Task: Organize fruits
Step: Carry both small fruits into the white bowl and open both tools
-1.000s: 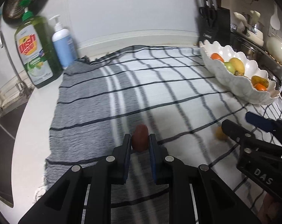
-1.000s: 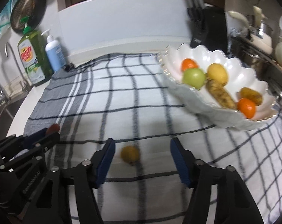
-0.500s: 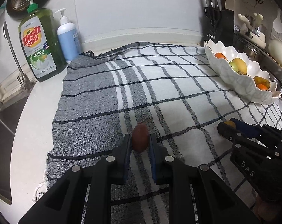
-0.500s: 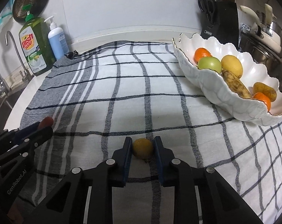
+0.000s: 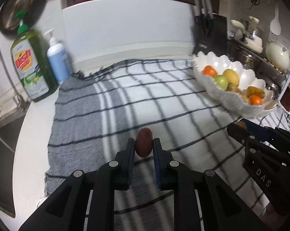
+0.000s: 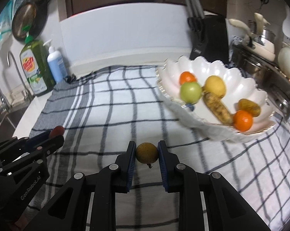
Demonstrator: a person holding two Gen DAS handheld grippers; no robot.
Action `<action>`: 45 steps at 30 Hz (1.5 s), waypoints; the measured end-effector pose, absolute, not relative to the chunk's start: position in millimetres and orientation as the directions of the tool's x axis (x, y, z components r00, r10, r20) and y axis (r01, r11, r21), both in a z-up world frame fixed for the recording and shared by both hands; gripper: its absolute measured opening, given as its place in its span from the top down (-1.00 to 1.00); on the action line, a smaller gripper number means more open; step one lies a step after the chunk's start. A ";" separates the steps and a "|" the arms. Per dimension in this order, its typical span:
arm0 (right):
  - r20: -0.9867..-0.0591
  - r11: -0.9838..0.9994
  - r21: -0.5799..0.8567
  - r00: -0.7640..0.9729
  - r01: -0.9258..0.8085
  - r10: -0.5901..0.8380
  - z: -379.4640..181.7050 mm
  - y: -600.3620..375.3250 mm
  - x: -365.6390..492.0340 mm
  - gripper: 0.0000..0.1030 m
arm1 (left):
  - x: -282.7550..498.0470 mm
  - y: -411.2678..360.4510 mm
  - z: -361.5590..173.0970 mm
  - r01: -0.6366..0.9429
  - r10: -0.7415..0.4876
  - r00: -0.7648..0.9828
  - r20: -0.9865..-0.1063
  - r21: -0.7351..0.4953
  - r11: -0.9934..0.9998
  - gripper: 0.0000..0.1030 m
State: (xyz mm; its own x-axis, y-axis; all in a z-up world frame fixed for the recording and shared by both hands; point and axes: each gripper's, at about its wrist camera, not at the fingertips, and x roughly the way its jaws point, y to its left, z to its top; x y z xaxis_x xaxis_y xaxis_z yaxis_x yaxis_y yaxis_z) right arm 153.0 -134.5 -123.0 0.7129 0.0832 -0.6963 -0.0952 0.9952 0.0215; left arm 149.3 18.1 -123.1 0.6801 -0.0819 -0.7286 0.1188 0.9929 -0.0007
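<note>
Risk of slipping: left hand-held gripper (image 5: 144, 144) pinching a small reddish-brown fruit (image 5: 144, 142), right hand-held gripper (image 6: 146, 152) pinching a round yellow-brown fruit (image 6: 146, 152), both above the checked cloth (image 6: 116, 105). Far right, scalloped white bowl (image 6: 208, 71) already holding oranges, green apple, yellow fruits.

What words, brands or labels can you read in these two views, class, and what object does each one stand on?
"dish soap": green bottle, blurred but legible; its smaller print is unreadable.
"DAS": side of the right gripper, the rest cut off.
"GenRobot.AI": side of the left gripper.
Label on the black knife block: too small to read.
Print on the blue pump bottle: too blurred to read.
</note>
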 end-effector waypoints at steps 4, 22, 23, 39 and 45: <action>-0.678 0.998 0.025 0.733 -0.057 0.059 -108.9 -155.0 151.4 0.52 | 156.0 -5.3 -105.6 0.164 -0.116 0.698 -0.707 0.001 0.986 0.62; -0.617 0.995 0.029 0.785 0.097 -0.059 -61.0 -246.9 163.5 0.52 | 193.2 -98.7 -53.8 0.301 -0.213 0.727 -0.653 0.024 0.953 0.61; -0.614 0.994 0.028 0.787 0.103 -0.064 -59.1 -250.7 165.2 0.52 | 196.1 -102.7 -51.6 0.305 -0.215 0.728 -0.651 0.026 0.952 0.61; -0.623 0.985 0.011 0.772 0.171 -0.128 -61.4 -302.8 217.4 0.52 | 257.1 -154.5 -59.5 0.358 -0.250 0.691 -0.678 0.021 0.933 0.61; -0.657 0.982 0.015 0.742 0.187 -0.131 -79.3 -315.7 236.3 0.52 | 274.9 -164.9 -77.0 0.371 -0.252 0.661 -0.707 0.015 0.929 0.61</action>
State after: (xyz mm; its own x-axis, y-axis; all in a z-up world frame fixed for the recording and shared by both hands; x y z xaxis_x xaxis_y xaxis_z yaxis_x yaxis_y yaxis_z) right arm 236.3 -315.7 -79.3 0.7423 -0.1313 -0.6571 0.1874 0.9822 0.0154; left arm 274.9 -164.9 -77.0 0.6607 -0.2520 -0.7070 0.3707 0.9286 0.0154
